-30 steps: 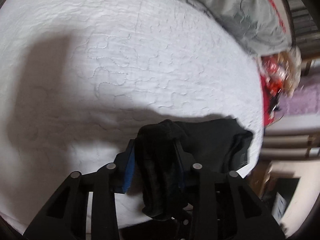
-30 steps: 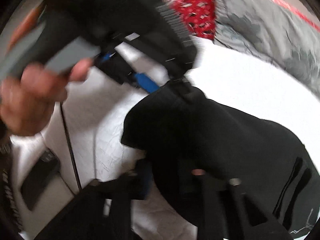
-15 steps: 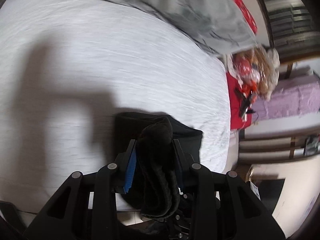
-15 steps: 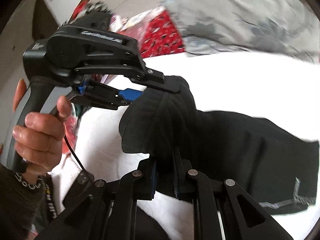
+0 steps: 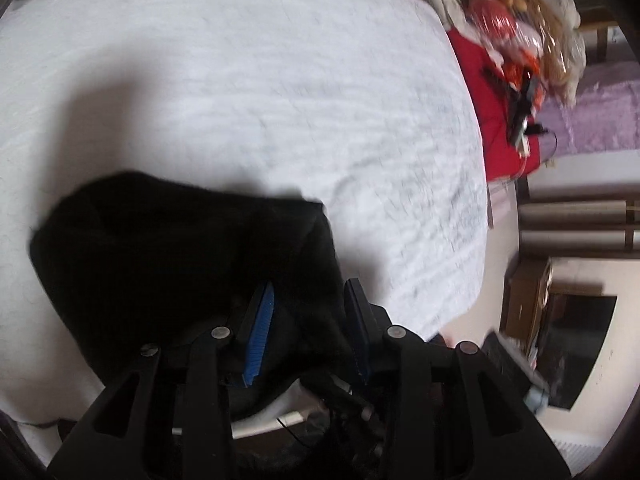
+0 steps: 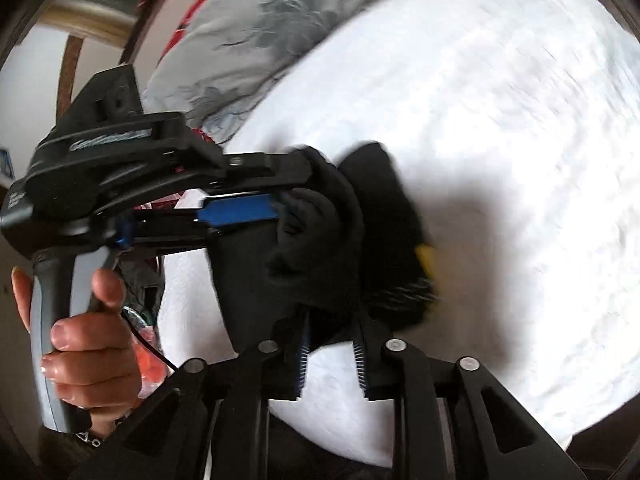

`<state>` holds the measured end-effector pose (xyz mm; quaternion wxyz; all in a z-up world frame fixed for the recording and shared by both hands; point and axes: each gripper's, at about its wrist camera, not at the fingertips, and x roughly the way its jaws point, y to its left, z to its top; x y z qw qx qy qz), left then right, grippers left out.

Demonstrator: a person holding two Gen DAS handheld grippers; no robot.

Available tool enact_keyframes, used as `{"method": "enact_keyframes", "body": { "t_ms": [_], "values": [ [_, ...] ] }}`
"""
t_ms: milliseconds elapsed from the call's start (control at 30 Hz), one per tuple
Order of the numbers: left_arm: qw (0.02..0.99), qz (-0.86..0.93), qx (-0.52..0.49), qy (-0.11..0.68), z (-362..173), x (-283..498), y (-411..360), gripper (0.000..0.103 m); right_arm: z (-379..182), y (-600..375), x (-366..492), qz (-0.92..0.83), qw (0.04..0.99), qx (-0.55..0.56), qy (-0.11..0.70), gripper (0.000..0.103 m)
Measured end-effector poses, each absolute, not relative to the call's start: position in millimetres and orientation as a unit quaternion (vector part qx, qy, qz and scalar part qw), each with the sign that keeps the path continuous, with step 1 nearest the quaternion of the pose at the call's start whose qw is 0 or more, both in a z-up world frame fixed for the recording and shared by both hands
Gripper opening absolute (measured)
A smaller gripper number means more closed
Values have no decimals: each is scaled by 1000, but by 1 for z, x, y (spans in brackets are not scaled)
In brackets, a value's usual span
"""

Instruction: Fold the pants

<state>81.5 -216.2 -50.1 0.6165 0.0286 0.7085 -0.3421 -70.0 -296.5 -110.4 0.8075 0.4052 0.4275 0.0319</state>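
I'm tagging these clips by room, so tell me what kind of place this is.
Most likely a bedroom at home. The black pants lie on a bed under a white quilted bedspread, a grey printed pillow sits at its far end, and household clutter lies beside it.

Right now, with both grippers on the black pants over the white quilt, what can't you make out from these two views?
- How many layers the black pants are folded into: uniformly dark and motion-blurred in both views.
- Left gripper pads' bite: in the left wrist view bunched fabric covers the fingertips.
- Right gripper grip: in the right wrist view fabric hangs between the blue pads; contact unclear.
- Yellow tag on the pants: too blurred to read.
- White quilt texture: smeared by motion.
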Motion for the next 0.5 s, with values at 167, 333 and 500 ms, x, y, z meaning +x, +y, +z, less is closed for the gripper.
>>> {"method": "enact_keyframes", "body": {
  "t_ms": [167,333,500],
  "values": [
    [653,-369,-17,661,-3,85,-166,37,-99,-328,-84,37,809,420,409,34],
    [729,-315,-86,601,7,103,-82,70,-72,-353,-76,30,835,414,361,60],
    [697,-289,-152,639,-39,118,-60,70,-76,-335,-23,64,831,388,395,61]
  ]
}}
